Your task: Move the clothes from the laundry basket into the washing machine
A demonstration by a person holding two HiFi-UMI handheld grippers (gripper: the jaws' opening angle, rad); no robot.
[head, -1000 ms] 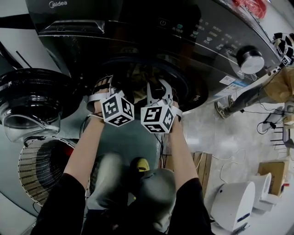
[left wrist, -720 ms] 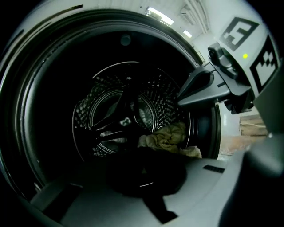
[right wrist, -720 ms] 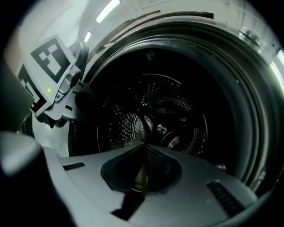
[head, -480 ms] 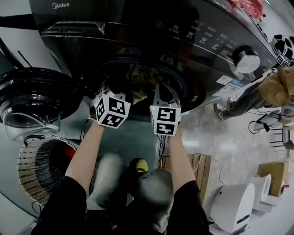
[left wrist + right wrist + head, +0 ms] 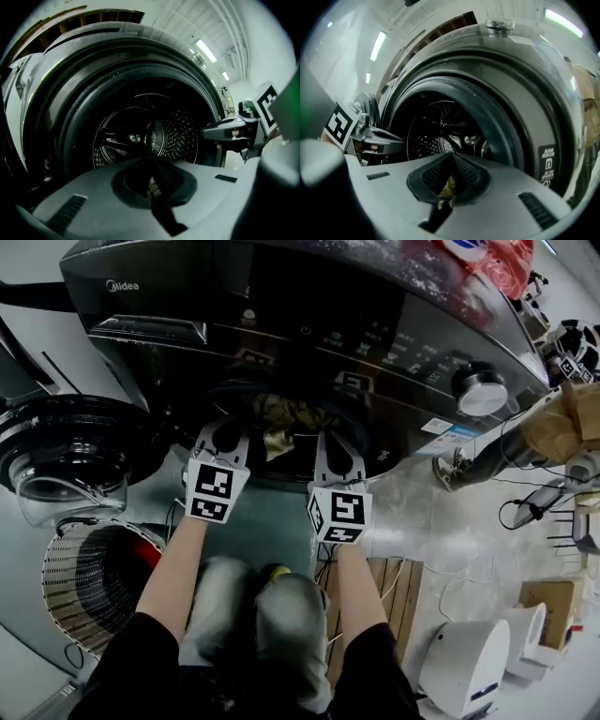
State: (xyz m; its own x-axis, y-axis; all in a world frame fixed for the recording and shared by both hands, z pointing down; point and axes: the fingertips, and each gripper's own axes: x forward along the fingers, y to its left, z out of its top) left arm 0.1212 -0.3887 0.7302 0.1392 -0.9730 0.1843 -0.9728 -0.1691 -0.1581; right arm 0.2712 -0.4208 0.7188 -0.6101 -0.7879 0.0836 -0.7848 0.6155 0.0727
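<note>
Olive clothes (image 5: 281, 416) lie inside the washing machine (image 5: 394, 324), just beyond our left tongs (image 5: 228, 432) and right tongs (image 5: 337, 444), both clenched empty; earlier they reached deeper, parted.

Washing machine (image 5: 309, 296) top cropped at edge; clothes (image 5: 281, 413) inside it dim, half hidden; laundry basket (image 5: 84, 587) below it partly behind arm (image 5: 173, 568).

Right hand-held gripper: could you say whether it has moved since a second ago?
Yes. The right hand-held gripper has drawn back from the washing machine's opening, toward the person.
</note>
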